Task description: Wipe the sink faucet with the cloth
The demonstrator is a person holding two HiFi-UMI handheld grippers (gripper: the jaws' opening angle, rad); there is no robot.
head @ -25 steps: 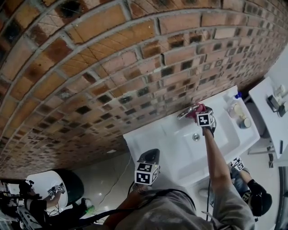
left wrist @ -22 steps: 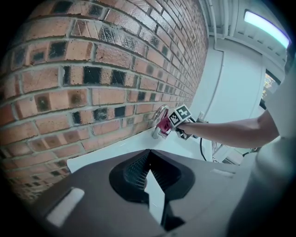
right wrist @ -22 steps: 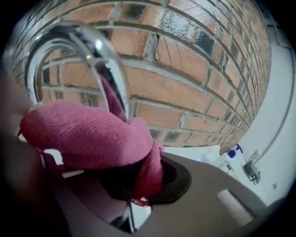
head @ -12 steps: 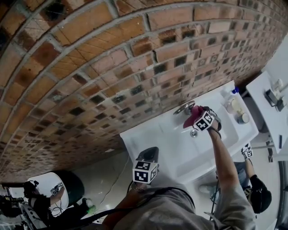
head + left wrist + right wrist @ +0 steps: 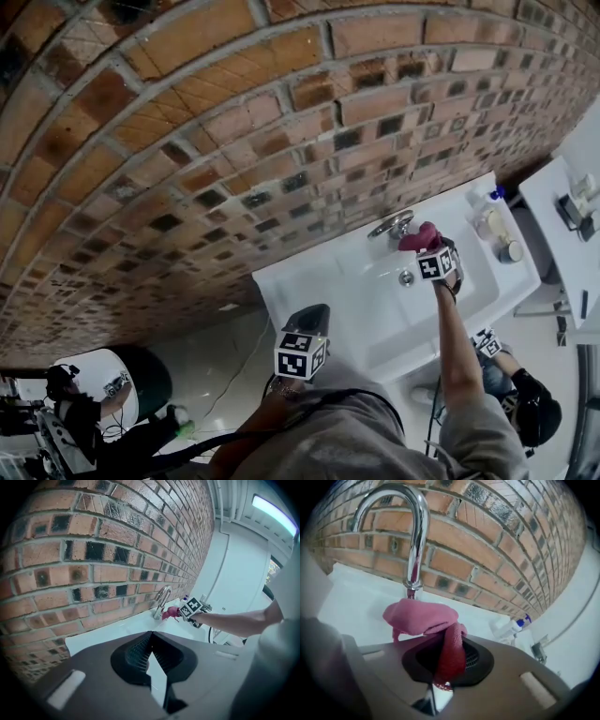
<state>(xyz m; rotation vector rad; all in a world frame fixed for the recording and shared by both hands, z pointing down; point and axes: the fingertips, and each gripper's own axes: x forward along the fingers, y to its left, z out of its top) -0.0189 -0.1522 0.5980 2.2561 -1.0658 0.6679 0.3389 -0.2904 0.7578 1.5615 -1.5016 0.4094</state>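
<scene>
right claw (image 5: 442, 677) grips a bunched pink cloth (image 5: 421, 617) just under the curved chrome faucet (image 5: 416, 536) spout, over the white sink (image 5: 356, 295); left claw (image 5: 151, 653) is closed, empty.

White bench (image 5: 289, 287) w/ sunk basin (image 5: 373, 302), set vs brick wall (image 5: 234, 141). Chrome faucet (image 5: 392, 226) upright at back edge; drain (image 5: 406, 277) in basin btm. At right end: blue-capped bottle (image 5: 485, 217), round jar (image 5: 511, 251) nearby.
</scene>
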